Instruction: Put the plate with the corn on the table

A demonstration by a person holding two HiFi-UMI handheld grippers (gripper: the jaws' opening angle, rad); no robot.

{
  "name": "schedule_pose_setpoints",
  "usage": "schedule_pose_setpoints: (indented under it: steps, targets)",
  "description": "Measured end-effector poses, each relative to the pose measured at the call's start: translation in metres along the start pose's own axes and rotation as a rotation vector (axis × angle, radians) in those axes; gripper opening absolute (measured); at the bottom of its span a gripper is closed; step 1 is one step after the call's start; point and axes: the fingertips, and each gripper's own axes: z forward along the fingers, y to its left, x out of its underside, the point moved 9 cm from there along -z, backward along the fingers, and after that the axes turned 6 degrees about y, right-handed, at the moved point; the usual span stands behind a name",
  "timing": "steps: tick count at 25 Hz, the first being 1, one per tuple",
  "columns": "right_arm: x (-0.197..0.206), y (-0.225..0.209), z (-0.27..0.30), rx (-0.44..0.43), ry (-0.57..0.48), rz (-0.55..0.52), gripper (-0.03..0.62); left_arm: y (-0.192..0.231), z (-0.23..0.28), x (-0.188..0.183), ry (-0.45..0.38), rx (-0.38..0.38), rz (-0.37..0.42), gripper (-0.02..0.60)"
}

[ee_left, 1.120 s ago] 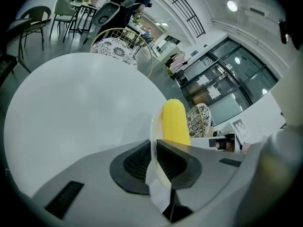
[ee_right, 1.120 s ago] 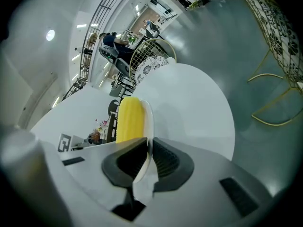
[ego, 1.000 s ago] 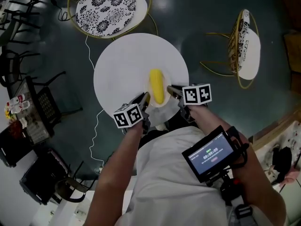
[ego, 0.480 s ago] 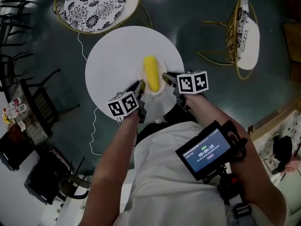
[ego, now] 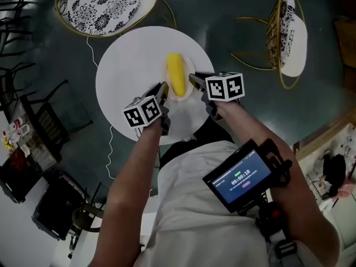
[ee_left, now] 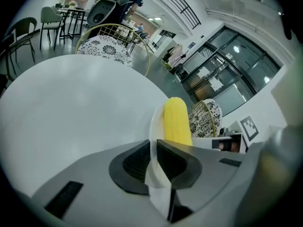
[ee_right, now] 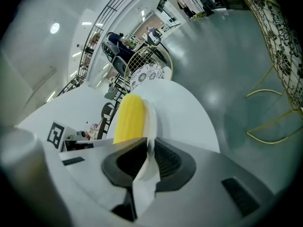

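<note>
Two grips share the load. My left gripper (ee_left: 152, 148) is clamped on the left rim of the small white plate (ego: 188, 65) and my right gripper (ee_right: 149, 150) on its right rim. That holds it level, so the yellow corn cob (ego: 175, 74) lying along it cannot roll off. It hangs over the near right part of the round white table (ego: 128, 60); I cannot tell whether they touch.

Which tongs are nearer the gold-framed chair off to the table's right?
Right. The right tongs grip the plate rim on the side toward the chair; the left tongs grip the opposite rim, farther from it.
</note>
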Motion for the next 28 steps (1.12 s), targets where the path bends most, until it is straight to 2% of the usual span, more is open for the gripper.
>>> schedule_pose_setpoints:
  steps: [12, 25, 28]
  targets:
    - [-0.018, 0.002, 0.009, 0.050, 0.006, -0.082, 0.038, 0.002, 0.009, -0.019, 0.006, -0.052, 0.022, 0.040]
    - [-0.018, 0.024, 0.008, 0.257, 0.042, -0.343, 0.080, -0.006, 0.006, -0.021, 0.030, -0.114, 0.061, 0.041]
    - [-0.022, 0.020, 0.013, 0.280, 0.039, -0.348, 0.089, -0.001, 0.012, -0.022, 0.023, -0.105, 0.049, 0.043]
